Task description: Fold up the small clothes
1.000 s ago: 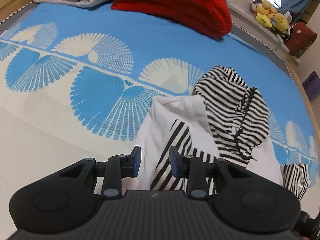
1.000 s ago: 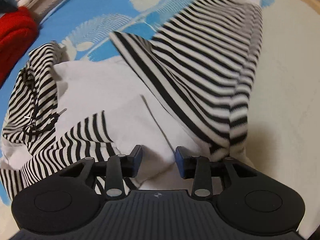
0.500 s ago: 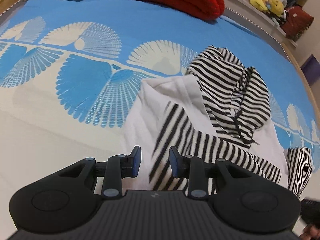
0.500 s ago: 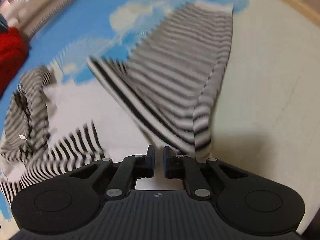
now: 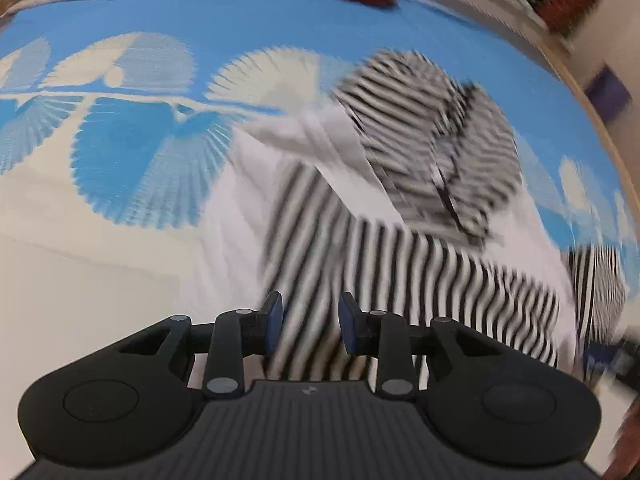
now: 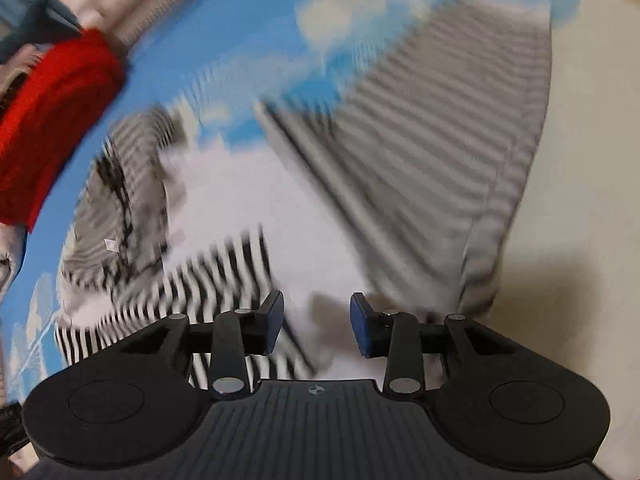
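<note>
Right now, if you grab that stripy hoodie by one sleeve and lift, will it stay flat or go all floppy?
Probably floppy: the striped hoodie lies in soft folds and creases on the blue bedspread, so the rest would likely sag and trail. It looks light, being thin cloth. Its hood and drawstring may flop loose too. The pictures are blurred, so this is a guess.

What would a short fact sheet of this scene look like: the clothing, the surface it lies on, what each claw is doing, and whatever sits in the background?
garment: striped hoodie, black-and-white with white panels, spread flat, not yet folded
surface: blue and cream patterned bedspread
left claw: open, above a striped sleeve, gripping nothing
right claw: open, jaws have just been opening, nothing between them, above the white body
background: red blanket
image quality: both views motion-blurred
</note>
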Available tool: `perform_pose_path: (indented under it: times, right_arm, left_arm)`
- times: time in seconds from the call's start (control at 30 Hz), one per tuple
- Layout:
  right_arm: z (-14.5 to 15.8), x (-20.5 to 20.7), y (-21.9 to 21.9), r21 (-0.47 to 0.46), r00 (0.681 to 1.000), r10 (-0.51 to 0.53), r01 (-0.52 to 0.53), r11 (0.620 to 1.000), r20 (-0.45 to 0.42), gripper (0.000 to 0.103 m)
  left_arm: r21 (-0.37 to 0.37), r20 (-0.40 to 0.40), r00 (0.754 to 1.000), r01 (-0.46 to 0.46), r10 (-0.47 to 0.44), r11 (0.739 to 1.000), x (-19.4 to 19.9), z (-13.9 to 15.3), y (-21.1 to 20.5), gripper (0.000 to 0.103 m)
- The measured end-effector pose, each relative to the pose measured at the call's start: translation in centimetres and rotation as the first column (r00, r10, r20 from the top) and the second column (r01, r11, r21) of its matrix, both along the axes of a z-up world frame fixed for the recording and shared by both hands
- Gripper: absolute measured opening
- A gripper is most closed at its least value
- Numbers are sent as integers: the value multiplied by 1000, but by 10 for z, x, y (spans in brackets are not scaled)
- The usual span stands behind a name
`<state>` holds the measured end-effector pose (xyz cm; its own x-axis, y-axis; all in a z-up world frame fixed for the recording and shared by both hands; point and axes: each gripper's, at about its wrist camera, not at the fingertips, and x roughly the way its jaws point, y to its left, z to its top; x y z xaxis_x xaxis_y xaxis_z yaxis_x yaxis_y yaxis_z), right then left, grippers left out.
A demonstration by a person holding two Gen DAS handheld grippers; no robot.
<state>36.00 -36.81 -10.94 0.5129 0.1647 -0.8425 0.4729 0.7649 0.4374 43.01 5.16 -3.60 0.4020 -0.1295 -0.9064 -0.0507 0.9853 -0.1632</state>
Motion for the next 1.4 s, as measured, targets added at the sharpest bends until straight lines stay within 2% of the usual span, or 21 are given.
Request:
perform_pose_path:
  times: [0.07, 0.1, 0.17, 0.23, 0.27, 0.33, 0.47, 0.6, 0.73, 0.77, 0.87, 1.0, 1.03, 1.1, 1.2, 1.27, 1.3, 1.33, 1.4]
  right_arm:
    - [13, -7, -20, -23, 998, -25, 27, 999, 63, 39]
    - [17, -7, -35, -30, 995, -52, 55, 998, 89, 39]
    - [22, -12, -63, -30, 986, -121, 125, 992, 116, 39]
    - [20, -14, -97, -12, 971, -200, 204, 979, 129, 39]
    - [17, -15, -115, -4, 960, -244, 247, 969, 136, 39]
    - [7, -18, -145, -2, 934, -329, 333, 943, 140, 39]
    - [-22, -24, -194, 40, 875, -468, 466, 884, 124, 41]
    - [-50, -20, -220, 38, 846, -521, 520, 853, 110, 41]
    - [-69, -12, -235, 43, 818, -559, 559, 828, 133, 41]
    - [-71, -7, -237, 32, 821, -550, 552, 833, 150, 41]
    - [-71, 10, -230, -80, 861, -476, 495, 865, 182, 41]
    - [-72, 19, -219, -144, 877, -427, 462, 875, 220, 41]
    - [-72, 22, -215, -158, 883, -409, 449, 879, 230, 32]
    - [-71, 24, -211, -165, 886, -391, 436, 885, 249, 3]
    - [-52, 22, -201, -214, 857, -417, 487, 847, 302, 3]
    - [-26, 25, -188, -312, 843, -432, 525, 792, 320, 3]
    - [-7, 29, -175, -395, 847, -418, 526, 753, 330, 3]
    - [11, 32, -158, -454, 852, -382, 516, 726, 357, 3]
    - [49, 32, -115, -494, 853, -244, 475, 728, 461, 3]
  left_arm:
    - [-6, -33, 997, 66, -66, 998, -7, -14, -12, 34]
    - [17, -68, 993, 100, -99, 995, -11, -25, -19, 34]
    - [116, -175, 973, 171, -149, 978, -20, -55, -30, 34]
    - [171, -158, 964, 238, -212, 956, -27, -57, -40, 36]
    - [177, -158, 965, 236, -209, 956, -27, -51, -42, 37]
    - [157, -108, 976, 207, -192, 966, -26, -36, -41, 38]
    - [156, -16, 978, 209, -209, 965, -24, -9, -51, 42]
    - [122, 15, 977, 208, -211, 971, -24, 6, -62, 43]
    - [133, 25, 973, 224, -230, 965, -24, 10, -67, 43]
    - [136, 20, 973, 224, -228, 965, -23, 9, -67, 43]
    - [149, 6, 974, 221, -224, 964, -22, 5, -66, 43]
    - [159, 10, 979, 199, -204, 967, -19, 5, -58, 43]
    - [157, 13, 980, 194, -199, 968, -19, 6, -57, 43]
    - [155, 16, 980, 192, -197, 969, -18, 7, -55, 43]
    - [150, 22, 982, 183, -189, 972, -17, 10, -50, 43]
    - [143, 28, 984, 169, -174, 975, -16, 13, -45, 43]
    - [139, 33, 986, 156, -162, 978, -16, 15, -41, 43]
    - [135, 38, 988, 144, -151, 980, -15, 17, -37, 43]
    - [121, 51, 992, 110, -117, 987, -13, 23, -24, 43]
